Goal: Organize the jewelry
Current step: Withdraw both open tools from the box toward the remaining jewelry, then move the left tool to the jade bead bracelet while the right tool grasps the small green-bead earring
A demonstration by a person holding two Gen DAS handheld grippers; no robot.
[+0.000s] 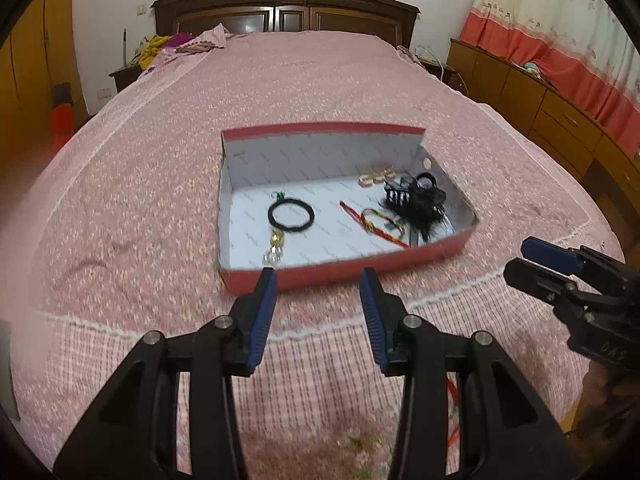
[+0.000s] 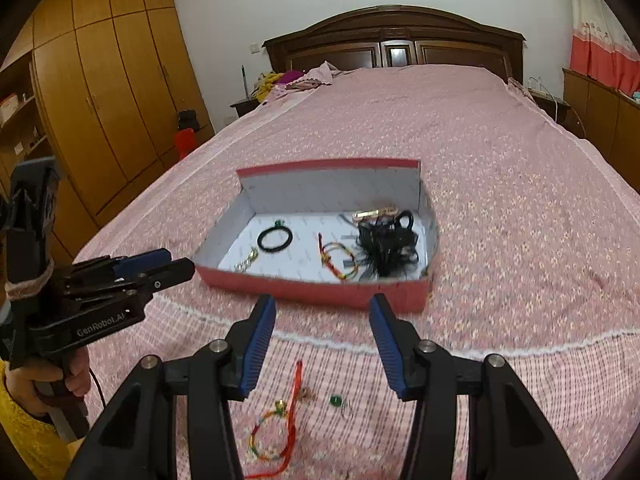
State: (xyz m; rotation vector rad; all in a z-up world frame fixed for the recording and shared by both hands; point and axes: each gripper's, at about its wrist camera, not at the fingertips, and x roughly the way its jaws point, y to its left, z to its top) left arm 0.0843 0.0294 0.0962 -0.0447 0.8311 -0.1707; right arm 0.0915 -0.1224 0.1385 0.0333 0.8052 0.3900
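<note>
Your left gripper (image 1: 318,284) and right gripper (image 2: 322,312) both gape wide, empty. Bracelet (image 2: 276,428) lies on the pink bedspread (image 2: 500,184) just under the right one, red cord running toward the box (image 2: 320,288). Headboard (image 2: 394,42) beyond.

Box (image 2: 320,288) sits on bed (image 2: 500,200), headboard (image 2: 396,40) behind it. In box: hair tie (image 2: 274,239) left, bracelet (image 2: 338,258) middle, hair clip pile (image 2: 386,246) right. Loose bracelet (image 2: 276,432) and earring (image 2: 336,401) on bed before box.
</note>
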